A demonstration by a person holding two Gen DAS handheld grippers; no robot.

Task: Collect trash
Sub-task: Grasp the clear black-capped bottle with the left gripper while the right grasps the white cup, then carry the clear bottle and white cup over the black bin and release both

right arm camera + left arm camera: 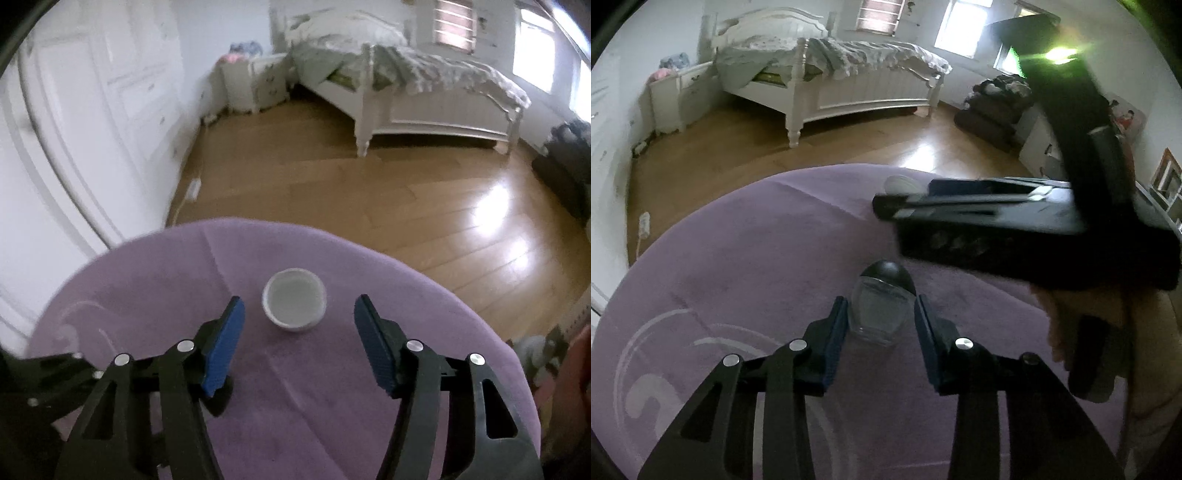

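Both tongs (881, 317) (299, 317) tilted down, parted

on the round table (746, 258) in front of me a small jar (877, 314) lies on its side, cap end pointing toward the far edge, between my left gripper (881, 325) fingers. farther on, close to the far edge, a cup (294, 300) stands upright, ahead of my right gripper (298, 325). beyond the table is floor (369, 192), then a bed (424, 96) against the far wall, a nightstand (258, 85) to its left.

White bed (827, 74) on sunlit wooden floor (369, 192)
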